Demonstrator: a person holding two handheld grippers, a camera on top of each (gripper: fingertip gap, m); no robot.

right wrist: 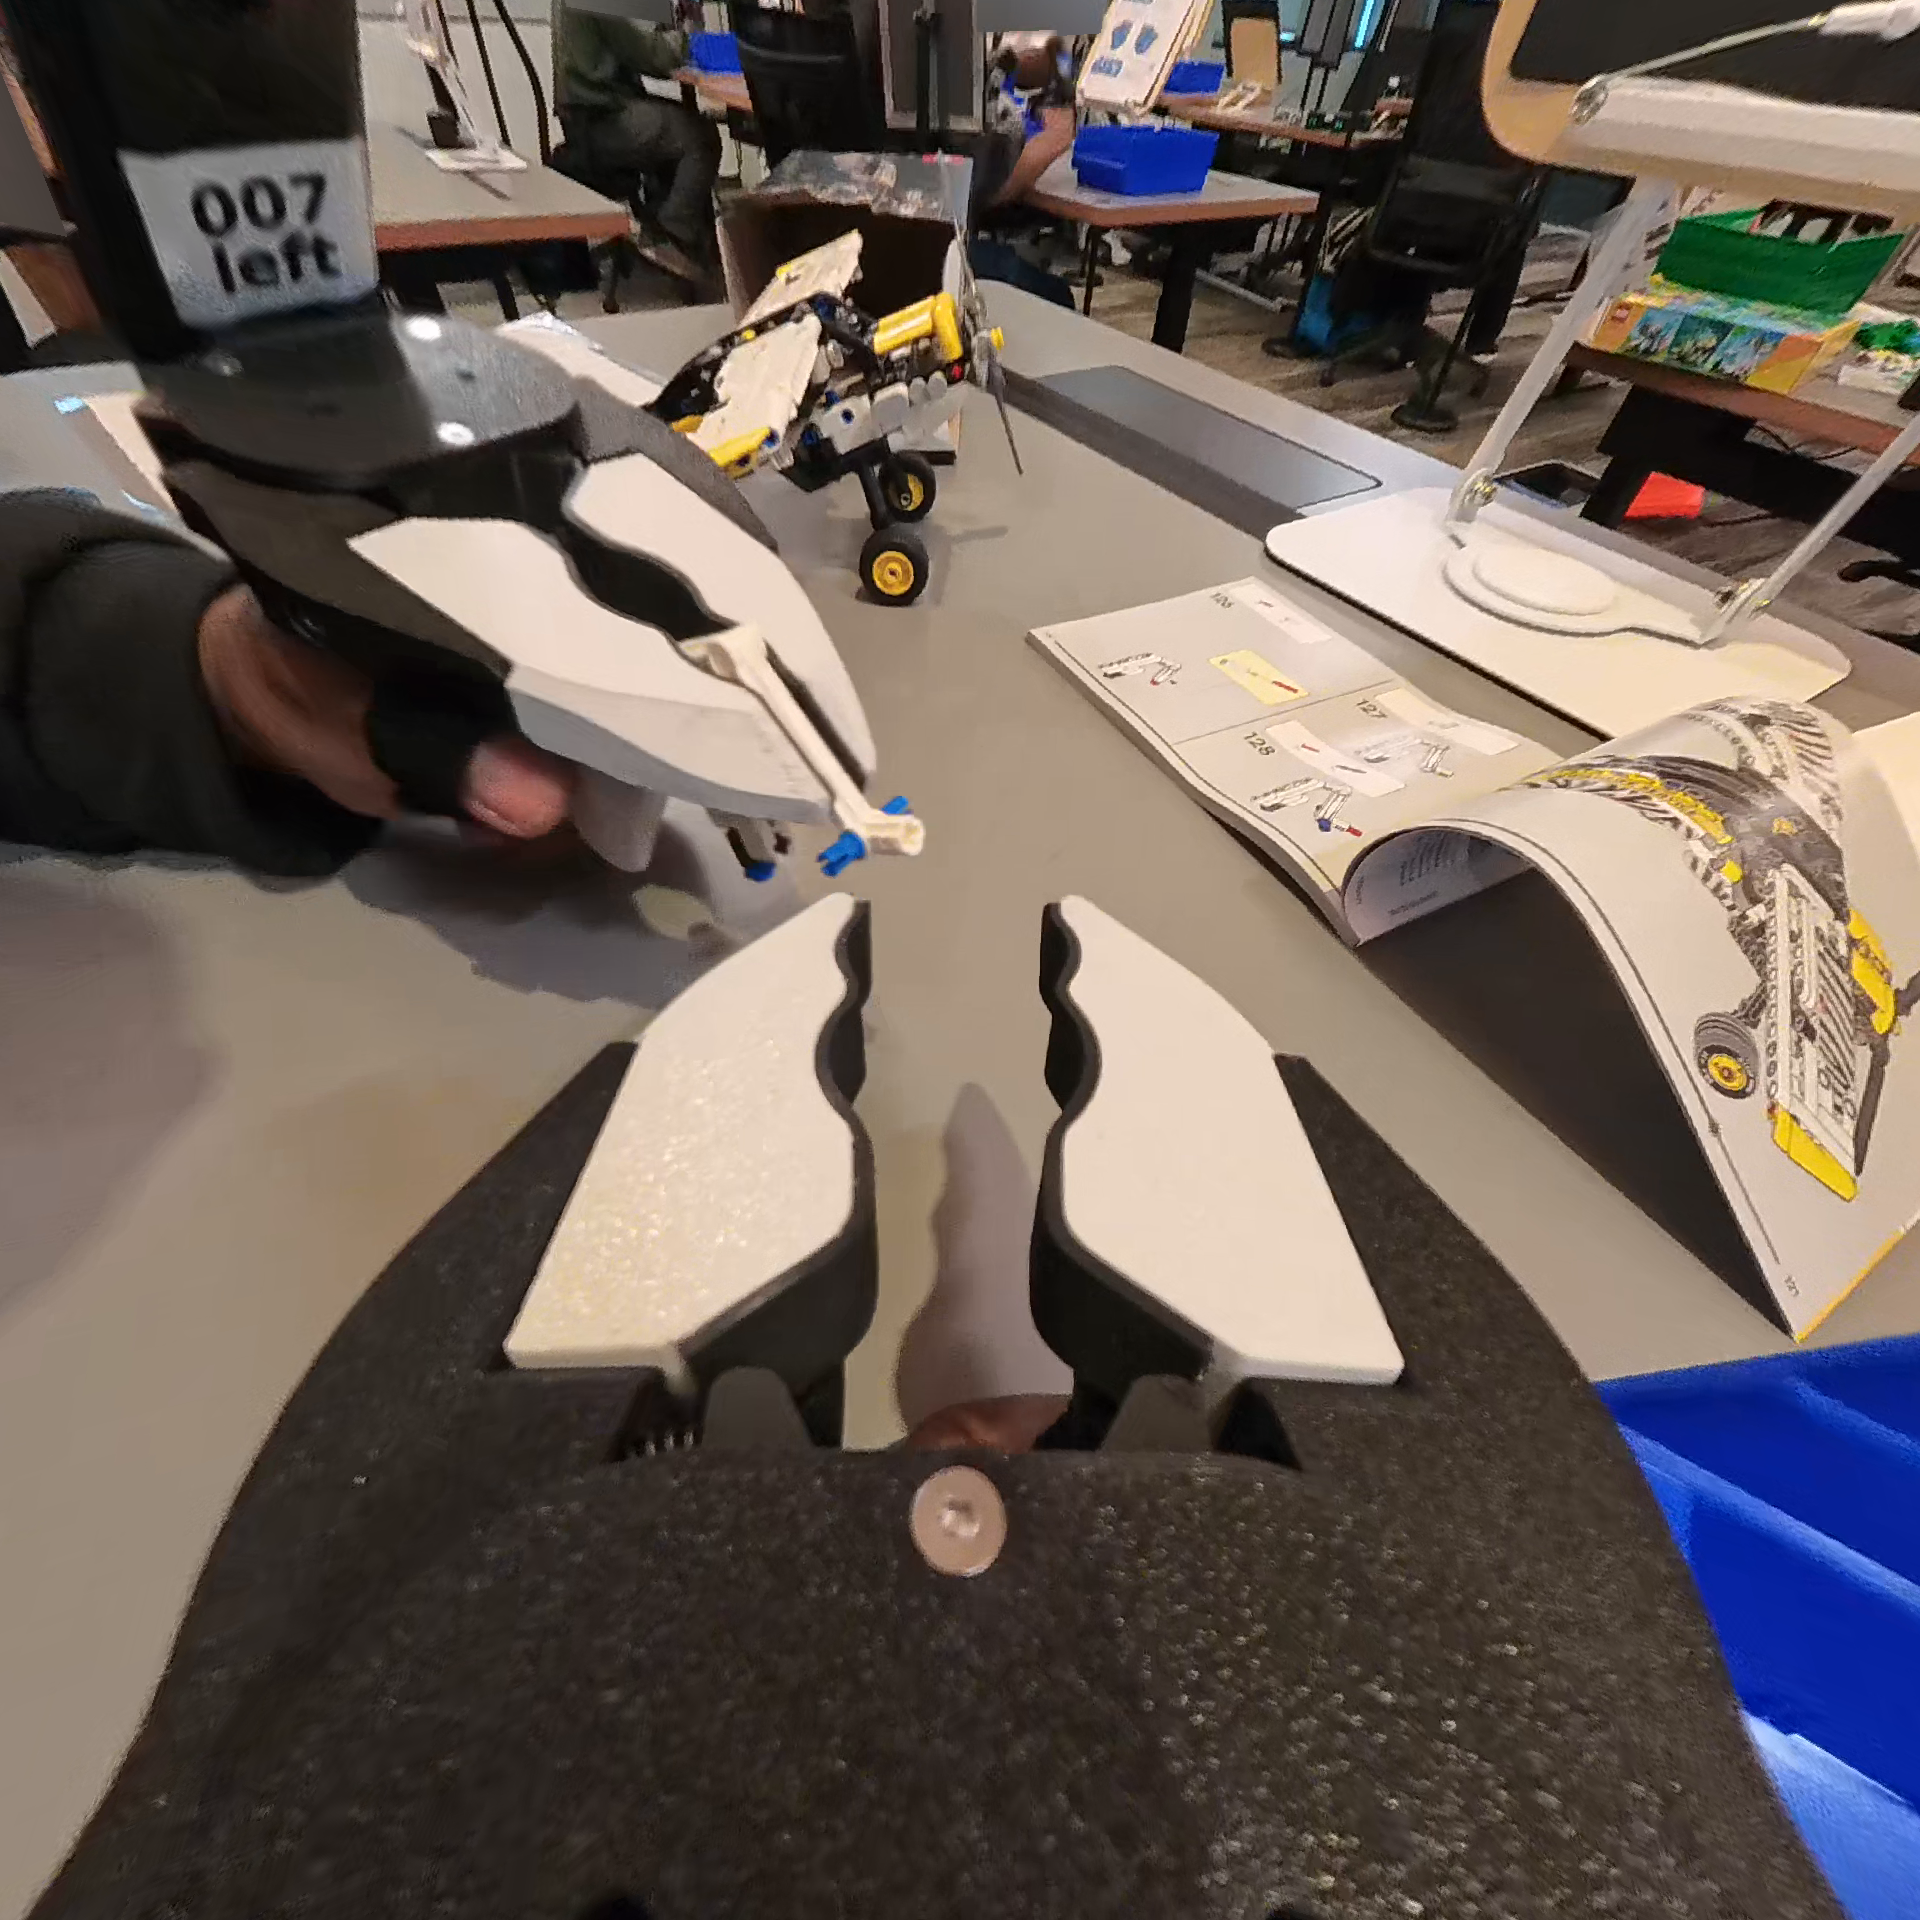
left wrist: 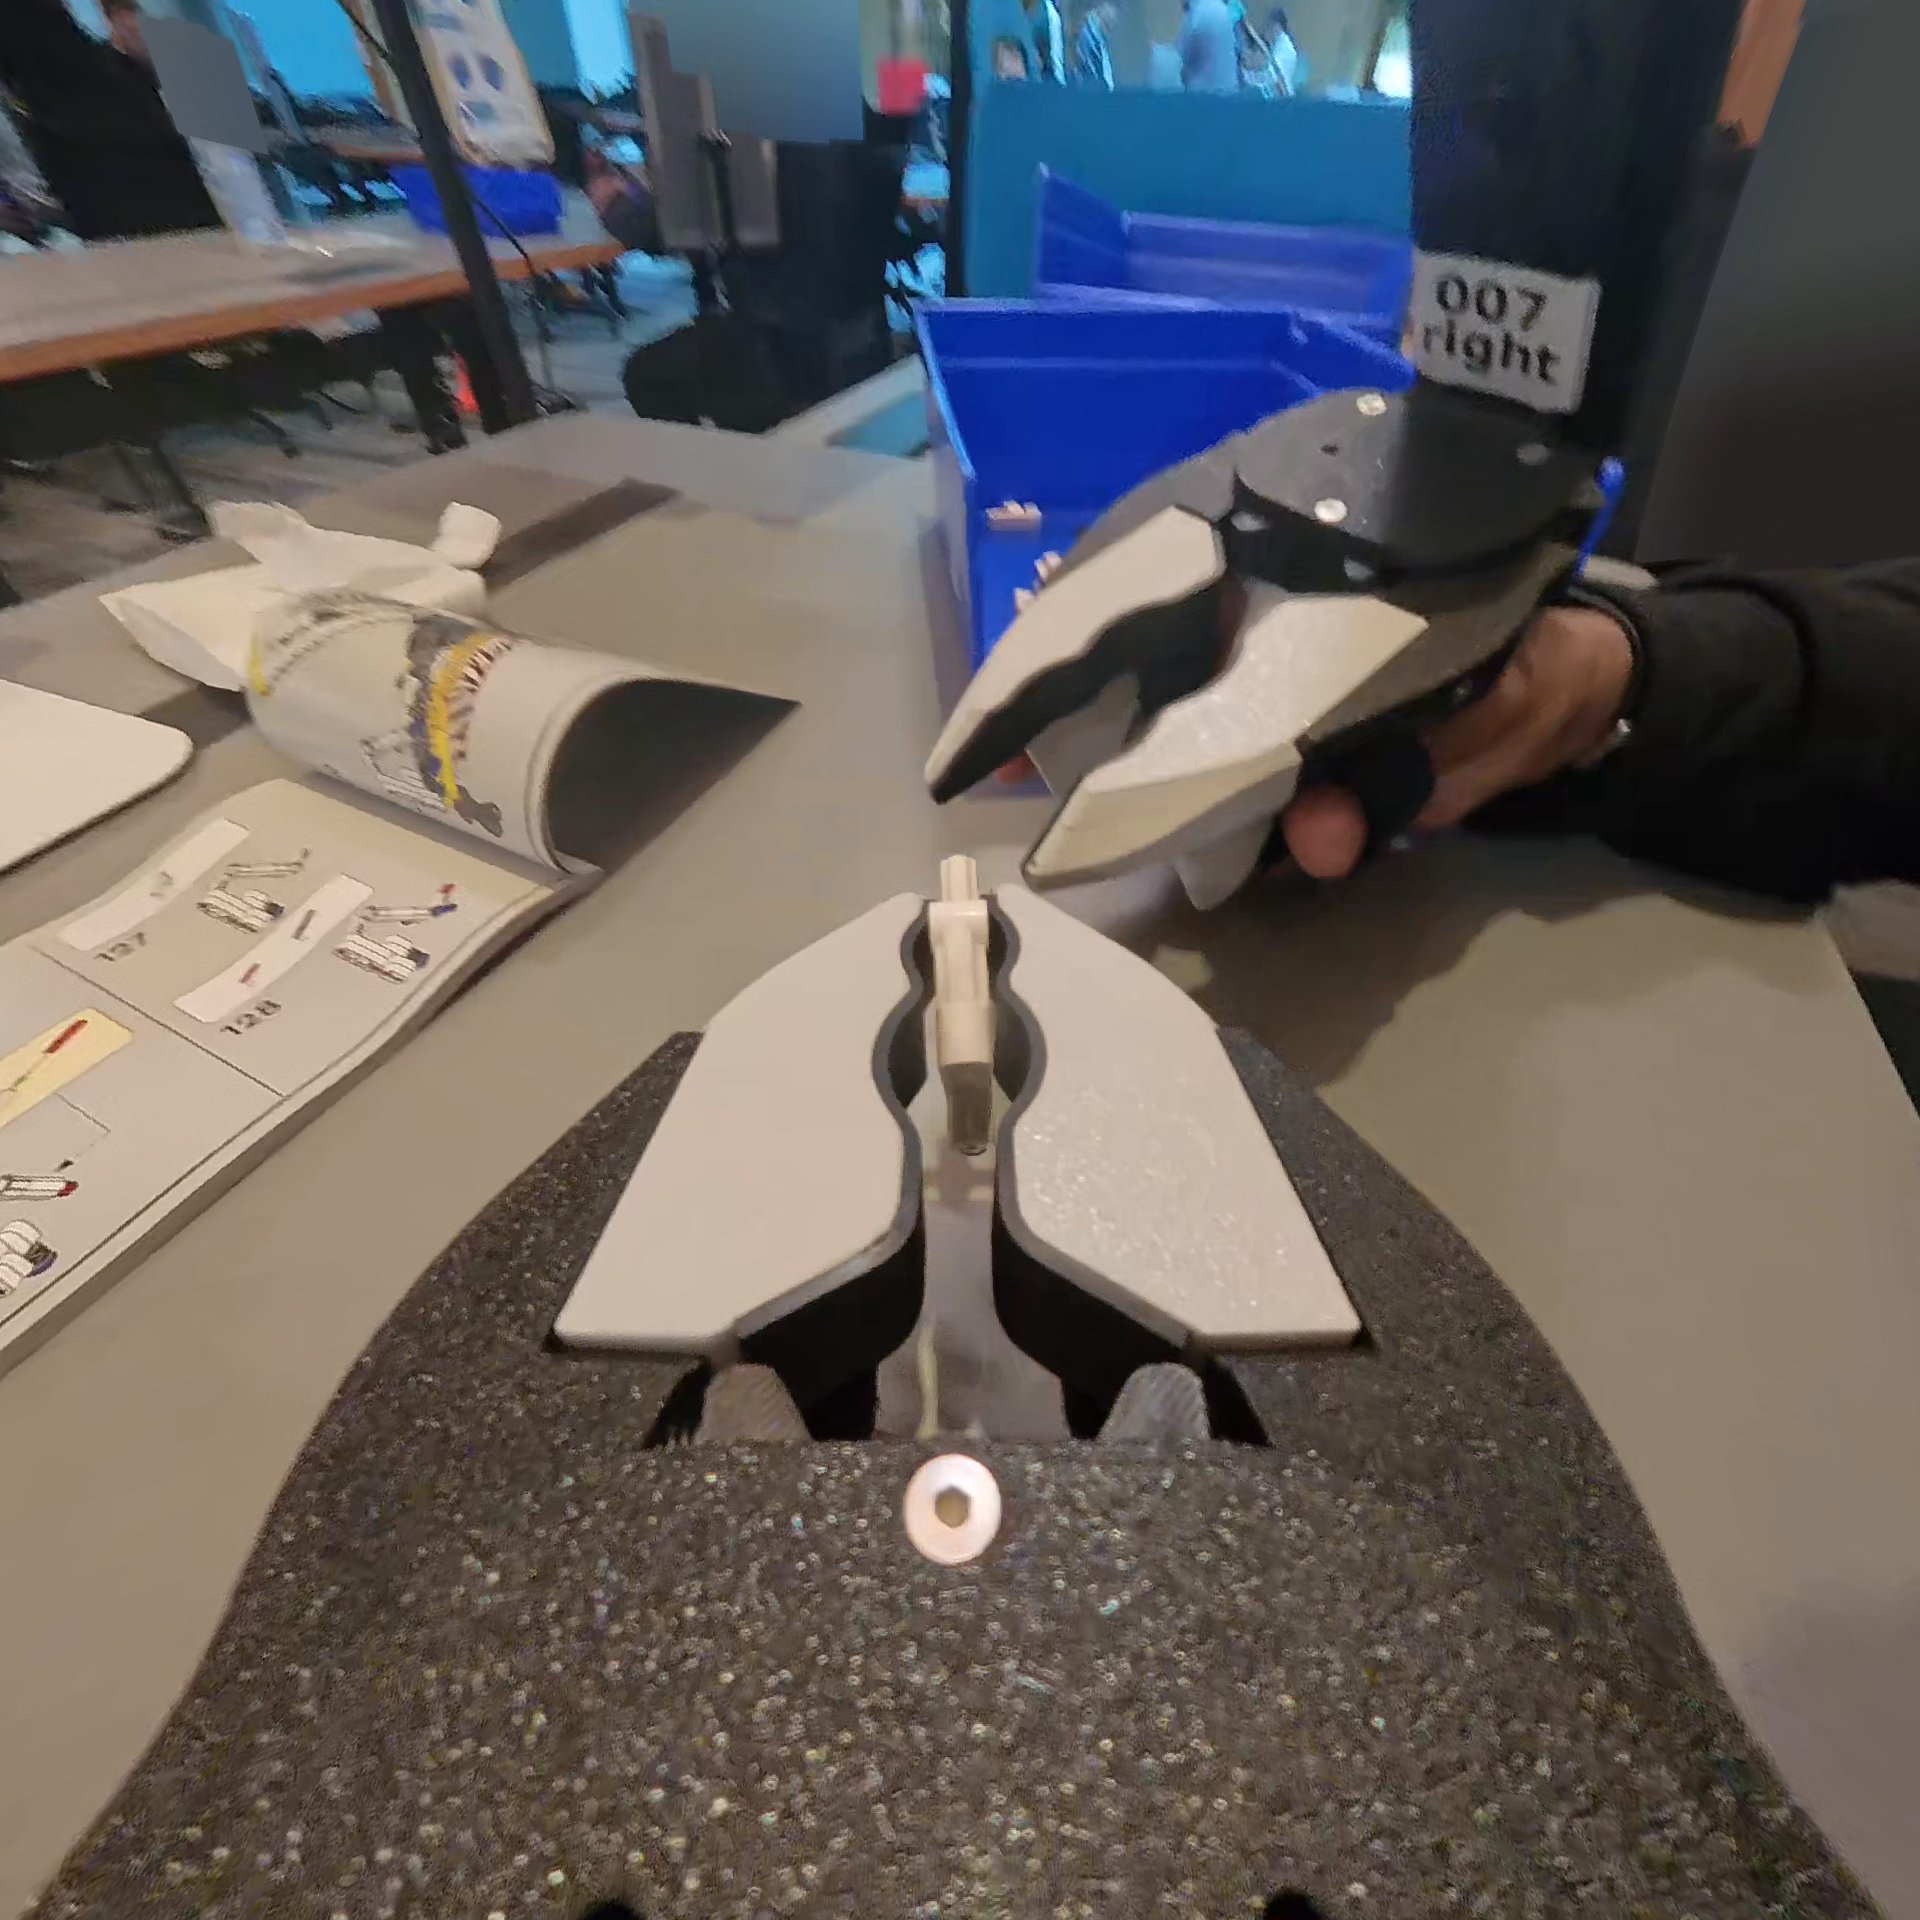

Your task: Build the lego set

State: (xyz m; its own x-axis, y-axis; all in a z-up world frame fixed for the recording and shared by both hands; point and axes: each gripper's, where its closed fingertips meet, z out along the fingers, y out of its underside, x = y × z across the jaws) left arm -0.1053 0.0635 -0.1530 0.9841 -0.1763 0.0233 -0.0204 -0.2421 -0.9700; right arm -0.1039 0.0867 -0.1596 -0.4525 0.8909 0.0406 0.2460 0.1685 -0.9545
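My left gripper (left wrist: 958, 902) is shut on a thin white toy-brick assembly (left wrist: 958, 982) that runs along its fingers and sticks out past the tips. The right wrist view shows the same piece (right wrist: 800, 743) clamped between the left fingers, with blue pins (right wrist: 844, 850) at its free end, held just above the grey table (right wrist: 1039, 727). My right gripper (right wrist: 954, 914) is open and empty, its tips close in front of the white piece's end. It also shows in the left wrist view (left wrist: 1003, 821), jaws apart, just right of my left tips.
An open instruction booklet (right wrist: 1299, 717) lies on the table at right, its pages curling up. A yellow and white brick-built plane (right wrist: 842, 384) stands at the back. A blue bin (left wrist: 1091, 416) sits at the far right; a white lamp base (right wrist: 1538, 592) stands behind the booklet. Both grippers' tips are close together, under 4 cm apart.
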